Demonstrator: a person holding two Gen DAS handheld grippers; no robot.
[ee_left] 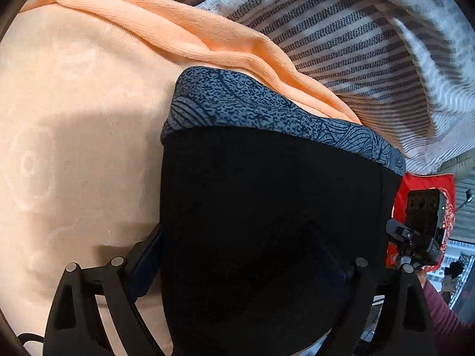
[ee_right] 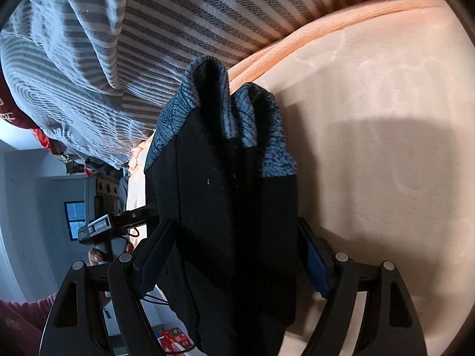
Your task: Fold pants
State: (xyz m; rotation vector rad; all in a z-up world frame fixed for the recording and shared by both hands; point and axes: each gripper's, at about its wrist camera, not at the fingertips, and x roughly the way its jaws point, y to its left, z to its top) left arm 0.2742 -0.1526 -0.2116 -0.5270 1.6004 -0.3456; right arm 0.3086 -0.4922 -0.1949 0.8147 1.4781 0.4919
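Observation:
The pants [ee_left: 267, 192] are black with a blue-grey patterned band [ee_left: 267, 109] at their far end. They lie over the peach sheet [ee_left: 74, 118] and fill the gap of my left gripper [ee_left: 243, 237], which stands wide open; its left pad [ee_left: 145, 267] is beside the cloth's edge and its right pad is hidden under the cloth. In the right wrist view a thick bunched fold of the pants [ee_right: 213, 192] sits between both pads of my right gripper [ee_right: 234, 222], which is shut on it. The patterned band [ee_right: 252, 118] is doubled over at the top.
A grey-and-white striped blanket [ee_left: 356, 44] is heaped along the far side of the bed [ee_right: 386, 148]. A red cushion [ee_left: 427, 184] lies behind the other gripper [ee_left: 421, 222]. A person's hand [ee_right: 95, 256] holds the left gripper's handle, and a pink sleeve [ee_left: 445, 320] shows at the lower right.

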